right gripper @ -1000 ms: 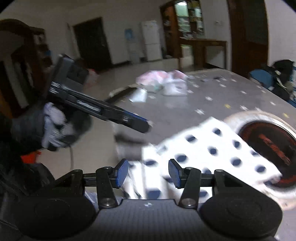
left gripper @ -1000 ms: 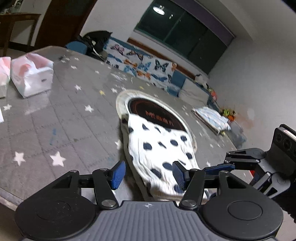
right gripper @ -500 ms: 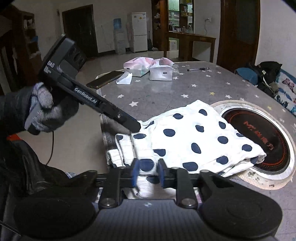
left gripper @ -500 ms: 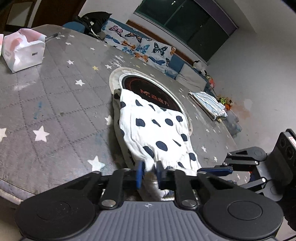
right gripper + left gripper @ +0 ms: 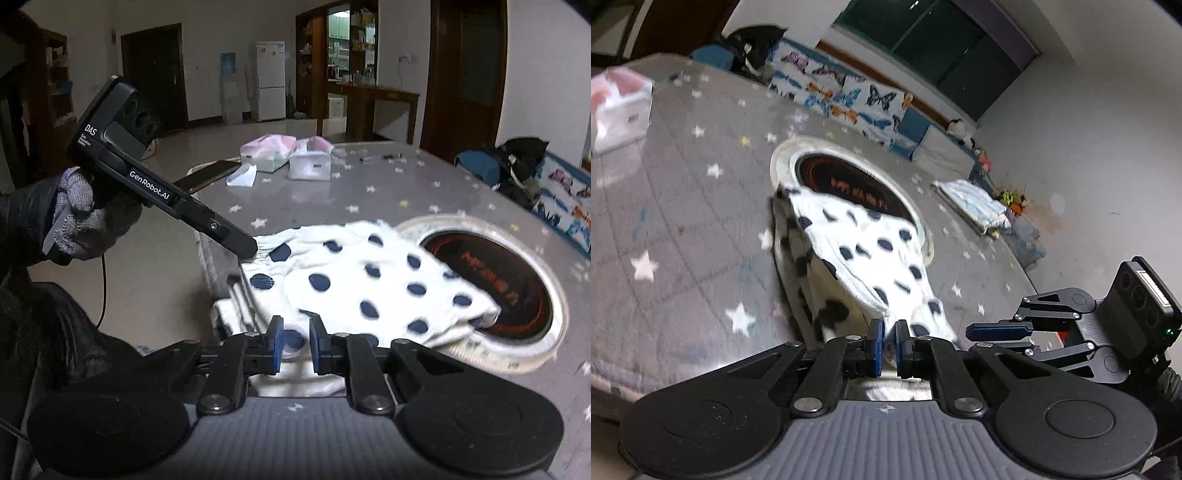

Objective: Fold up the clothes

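At the near edge of the grey star-printed table (image 5: pixel 683 221), the left gripper (image 5: pixel 889 345) has its blue pads drawn close together on the near hem of a white garment with dark blue dots (image 5: pixel 871 258); cloth shows in the narrow gap between them. In the right wrist view the right gripper (image 5: pixel 295 347) is likewise pinched on the same hem further along the edge, a dark dot of the fabric caught between its pads. In the right wrist view the left gripper's black body reaches down from a gloved hand (image 5: pixel 85 221) and its tip meets the gathered hem of the garment at the table's edge.

From both tools the garment runs away across the table, doubled over itself in layers, and its far end lies over the rim of a round inset cooktop (image 5: pixel 517 280) with a dark centre and reddish markings. The left wrist view is blurred.

Further off on the table stand two pink-and-white tissue packs (image 5: pixel 288 155), side by side and well apart from the garment. Beyond the table's far side is a butterfly-patterned cushion (image 5: pixel 846 99).
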Demonstrator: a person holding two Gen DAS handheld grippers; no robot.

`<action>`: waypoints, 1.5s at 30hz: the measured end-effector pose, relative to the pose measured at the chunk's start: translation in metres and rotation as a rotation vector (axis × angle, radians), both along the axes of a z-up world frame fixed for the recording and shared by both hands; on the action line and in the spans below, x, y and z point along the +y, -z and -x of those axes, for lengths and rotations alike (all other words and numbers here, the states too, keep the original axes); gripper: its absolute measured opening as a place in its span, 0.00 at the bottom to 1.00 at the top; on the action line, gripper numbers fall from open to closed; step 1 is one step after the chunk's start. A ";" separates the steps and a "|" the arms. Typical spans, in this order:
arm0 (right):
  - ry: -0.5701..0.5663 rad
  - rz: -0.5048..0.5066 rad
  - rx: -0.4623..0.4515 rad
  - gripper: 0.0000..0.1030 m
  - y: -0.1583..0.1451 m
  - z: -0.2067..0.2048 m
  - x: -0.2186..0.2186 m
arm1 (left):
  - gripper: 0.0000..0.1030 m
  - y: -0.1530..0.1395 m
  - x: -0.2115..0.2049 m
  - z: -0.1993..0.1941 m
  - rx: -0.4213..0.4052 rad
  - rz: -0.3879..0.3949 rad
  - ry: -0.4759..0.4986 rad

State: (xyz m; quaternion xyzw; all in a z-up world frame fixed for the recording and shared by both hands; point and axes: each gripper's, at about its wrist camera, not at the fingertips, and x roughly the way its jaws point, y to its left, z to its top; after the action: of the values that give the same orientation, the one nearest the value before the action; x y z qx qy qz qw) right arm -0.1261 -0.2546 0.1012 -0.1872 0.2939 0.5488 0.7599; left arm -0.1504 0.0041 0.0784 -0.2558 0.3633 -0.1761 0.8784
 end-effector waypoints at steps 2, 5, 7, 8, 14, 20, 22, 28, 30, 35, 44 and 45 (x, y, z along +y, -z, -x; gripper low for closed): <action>-0.005 0.011 0.021 0.13 0.007 0.001 0.000 | 0.07 0.005 0.000 0.001 0.021 -0.012 -0.003; 0.001 0.023 0.022 0.14 0.010 0.002 -0.001 | 0.07 0.010 0.002 0.002 0.041 -0.021 -0.004; 0.005 0.018 0.022 0.19 0.006 0.001 -0.002 | 0.11 0.008 0.002 0.003 0.036 -0.029 -0.006; 0.006 0.014 0.021 0.22 0.004 0.000 -0.003 | 0.13 0.007 0.003 0.004 0.031 -0.033 -0.009; 0.003 0.036 0.015 0.29 0.009 0.008 -0.002 | 0.44 0.001 0.007 0.012 0.004 -0.065 -0.048; -0.002 0.046 -0.065 0.40 0.014 0.014 0.002 | 0.51 0.013 0.009 0.011 0.064 -0.041 -0.053; -0.023 0.056 -0.081 0.40 0.015 0.016 0.006 | 0.51 0.016 0.008 0.009 0.080 -0.018 -0.054; -0.086 0.134 -0.197 0.36 0.025 0.029 0.014 | 0.53 0.013 0.014 0.006 0.093 0.035 -0.082; -0.092 0.138 -0.204 0.32 0.027 0.029 0.014 | 0.53 0.014 0.014 0.005 0.105 0.052 -0.085; -0.092 0.121 -0.207 0.23 0.022 0.029 0.010 | 0.47 0.021 0.011 -0.001 0.159 0.091 -0.092; -0.070 0.105 -0.246 0.17 0.010 0.029 0.000 | 0.16 0.010 0.006 -0.001 0.125 0.133 -0.054; -0.064 0.102 -0.252 0.17 0.009 0.029 -0.002 | 0.16 0.009 0.005 -0.001 0.118 0.133 -0.046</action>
State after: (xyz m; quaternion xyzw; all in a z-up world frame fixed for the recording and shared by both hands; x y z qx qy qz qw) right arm -0.1556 -0.2568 0.0927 -0.3024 0.2173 0.5293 0.7623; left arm -0.1496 0.0091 0.0699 -0.3320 0.3959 -0.1644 0.8403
